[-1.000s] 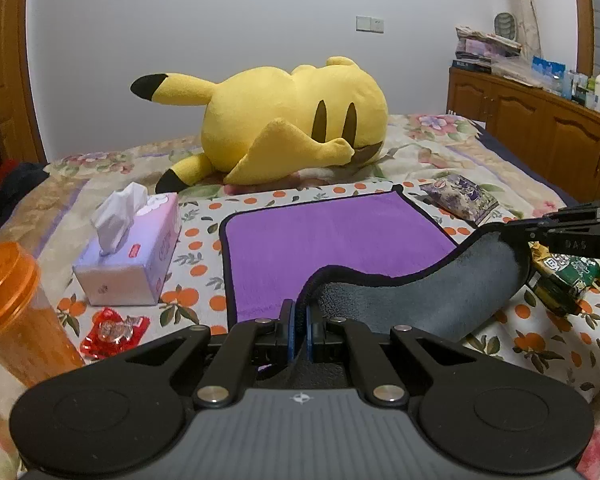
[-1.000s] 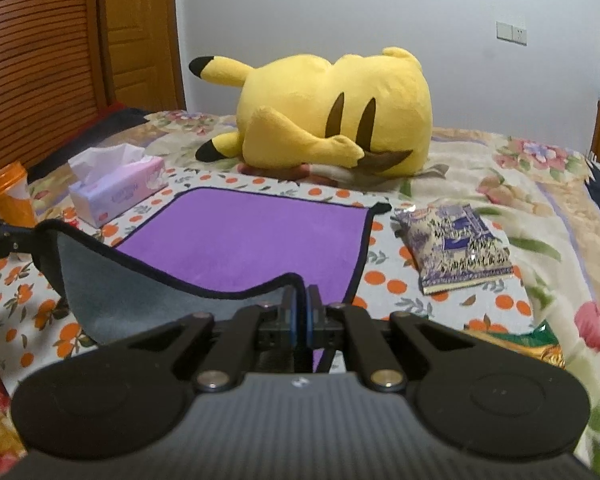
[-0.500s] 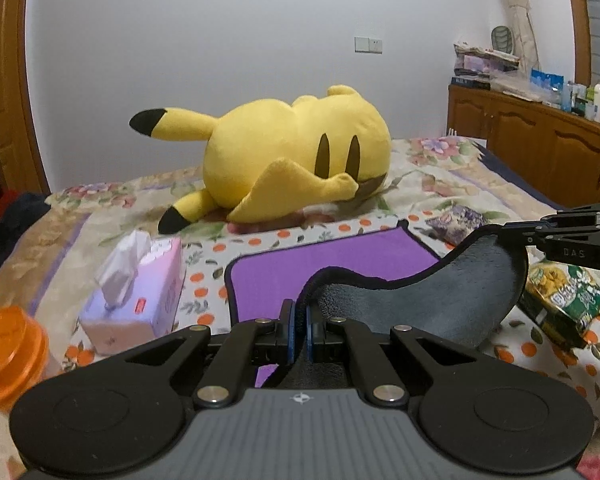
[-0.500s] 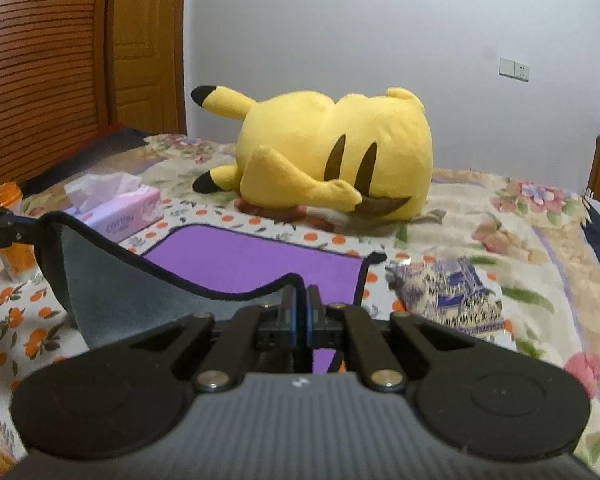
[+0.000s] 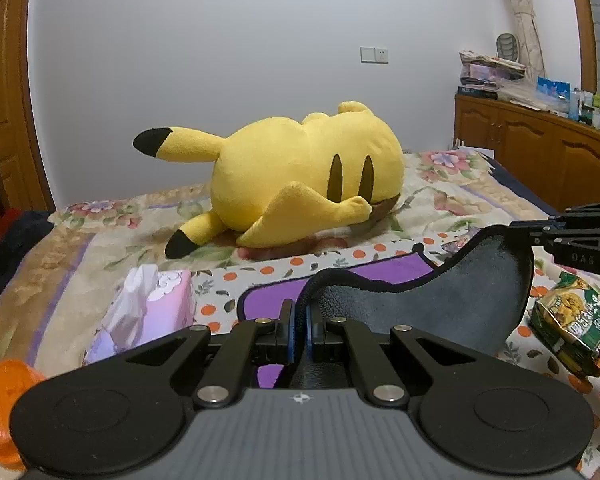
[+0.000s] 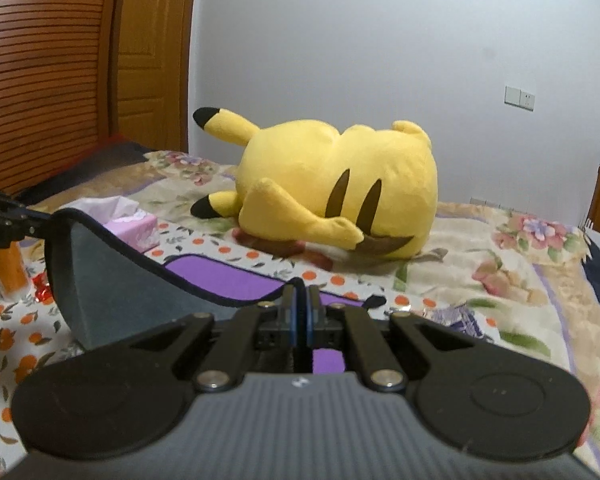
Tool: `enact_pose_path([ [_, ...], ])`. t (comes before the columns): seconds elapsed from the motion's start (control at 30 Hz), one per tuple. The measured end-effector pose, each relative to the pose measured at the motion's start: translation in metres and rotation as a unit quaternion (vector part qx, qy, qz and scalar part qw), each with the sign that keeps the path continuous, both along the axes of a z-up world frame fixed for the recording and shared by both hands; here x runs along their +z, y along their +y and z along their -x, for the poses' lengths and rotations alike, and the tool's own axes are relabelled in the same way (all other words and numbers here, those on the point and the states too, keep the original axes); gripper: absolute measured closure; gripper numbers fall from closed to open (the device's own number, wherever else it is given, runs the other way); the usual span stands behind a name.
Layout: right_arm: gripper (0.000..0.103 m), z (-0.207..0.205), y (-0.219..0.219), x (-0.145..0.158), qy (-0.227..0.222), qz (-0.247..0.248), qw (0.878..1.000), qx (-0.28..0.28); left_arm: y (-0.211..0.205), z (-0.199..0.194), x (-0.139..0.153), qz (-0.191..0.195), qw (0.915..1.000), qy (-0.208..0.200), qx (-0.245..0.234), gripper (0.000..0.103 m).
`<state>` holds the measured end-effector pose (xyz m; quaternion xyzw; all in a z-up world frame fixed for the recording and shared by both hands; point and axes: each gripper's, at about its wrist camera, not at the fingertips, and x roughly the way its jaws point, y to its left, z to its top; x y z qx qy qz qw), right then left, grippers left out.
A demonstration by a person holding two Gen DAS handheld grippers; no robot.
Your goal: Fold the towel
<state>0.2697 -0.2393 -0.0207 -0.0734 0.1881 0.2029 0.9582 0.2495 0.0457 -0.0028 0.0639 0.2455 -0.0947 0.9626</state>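
Note:
The towel (image 5: 440,308) is purple on top and grey underneath, with a dark hem. Its far part lies flat on the bed; its near edge is lifted and hangs between both grippers, grey side showing. My left gripper (image 5: 300,322) is shut on the near left corner. My right gripper (image 6: 300,308) is shut on the near right corner. In the right wrist view the towel (image 6: 112,280) sags to the left, where the left gripper (image 6: 32,226) pinches it. In the left wrist view the right gripper (image 5: 540,234) pinches it at right.
A big yellow plush (image 5: 300,188) lies just beyond the towel. A pink tissue box (image 5: 148,312) and an orange cup (image 5: 4,400) stand to the left. Snack packets (image 5: 572,320) lie to the right. A wooden cabinet (image 5: 540,156) lines the right wall.
Both grippers have risen and moved forward with the near edge of the towel. The lifted grey flap now covers more of the purple face.

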Motion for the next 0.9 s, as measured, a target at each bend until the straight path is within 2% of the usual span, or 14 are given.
enact_pose_path([
  [0.63, 0.098, -0.035, 0.006, 0.007, -0.036, 0.032, 0.999, -0.016, -0.005, -0.043, 0.020, -0.030, 0.9994, -0.012, -0.017, 0.097],
  [0.9, 0.098, -0.053, 0.006, 0.006, -0.049, 0.035, 0.998, -0.029, -0.001, -0.064, 0.021, -0.030, 0.9994, -0.016, -0.005, 0.097],
])
